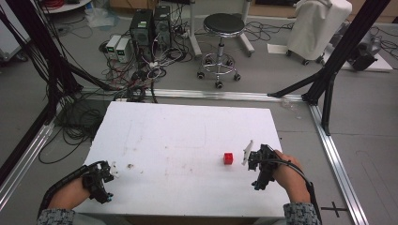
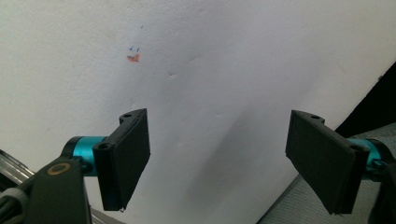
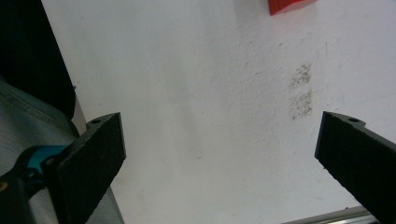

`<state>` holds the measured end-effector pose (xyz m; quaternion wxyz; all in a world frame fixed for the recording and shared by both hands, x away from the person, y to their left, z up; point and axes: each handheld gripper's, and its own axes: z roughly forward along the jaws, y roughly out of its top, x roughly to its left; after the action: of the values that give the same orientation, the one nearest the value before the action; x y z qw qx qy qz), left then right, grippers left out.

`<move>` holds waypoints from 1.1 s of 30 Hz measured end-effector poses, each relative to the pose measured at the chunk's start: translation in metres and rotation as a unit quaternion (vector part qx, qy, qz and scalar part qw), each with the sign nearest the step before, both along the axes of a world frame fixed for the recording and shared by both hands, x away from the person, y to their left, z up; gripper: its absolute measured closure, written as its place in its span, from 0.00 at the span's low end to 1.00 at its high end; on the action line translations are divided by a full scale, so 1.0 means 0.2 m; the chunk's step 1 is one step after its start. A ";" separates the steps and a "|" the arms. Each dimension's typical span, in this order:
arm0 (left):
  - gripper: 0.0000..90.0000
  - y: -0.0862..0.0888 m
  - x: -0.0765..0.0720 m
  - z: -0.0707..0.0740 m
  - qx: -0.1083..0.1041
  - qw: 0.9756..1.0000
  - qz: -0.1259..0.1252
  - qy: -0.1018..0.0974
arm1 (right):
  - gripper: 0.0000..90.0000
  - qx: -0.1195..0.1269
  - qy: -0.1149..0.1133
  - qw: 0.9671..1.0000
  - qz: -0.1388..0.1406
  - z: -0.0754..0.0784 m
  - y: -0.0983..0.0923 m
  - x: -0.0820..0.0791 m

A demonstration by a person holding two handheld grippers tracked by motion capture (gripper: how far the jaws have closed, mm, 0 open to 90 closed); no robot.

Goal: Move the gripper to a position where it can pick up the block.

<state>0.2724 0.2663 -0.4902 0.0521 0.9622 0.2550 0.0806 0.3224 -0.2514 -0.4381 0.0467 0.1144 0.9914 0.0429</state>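
Fingers (image 3: 88,161) of the right gripper (image 1: 261,165) spread wide and empty over the white foam worktop (image 1: 187,136); left gripper (image 1: 98,180) likewise open, near the worktop's left edge. Small red cube (image 1: 228,158) lies just beside the right gripper, ungrasped; apparently nothing begun.

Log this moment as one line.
left gripper: open, empty | right gripper: open, empty | red cube: on white table, near right gripper
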 end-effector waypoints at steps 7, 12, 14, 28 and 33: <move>0.25 -0.01 0.00 0.01 0.000 1.000 -0.001 -0.001 | 0.01 -0.009 0.001 1.000 0.014 0.02 0.05 0.06; 0.25 -0.01 -0.01 0.01 0.001 1.000 -0.002 -0.003 | 0.01 -0.021 0.008 0.999 0.024 0.01 0.09 0.11; 0.25 -0.01 -0.01 0.01 0.001 1.000 -0.002 -0.002 | 0.01 -0.021 0.012 0.999 0.024 0.01 0.10 0.12; 0.25 0.00 -0.01 0.01 0.000 1.000 0.000 0.001 | 0.01 -0.038 0.013 0.998 0.056 -0.04 0.24 0.26; 0.25 0.00 -0.01 0.01 0.000 1.000 0.000 0.002 | 0.01 -0.034 0.012 0.998 0.060 -0.05 0.27 0.30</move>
<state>0.2706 0.2662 -0.4888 0.0511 0.9623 0.2553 0.0789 0.3824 -0.1978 -0.4476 0.0361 0.0537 0.9978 0.0106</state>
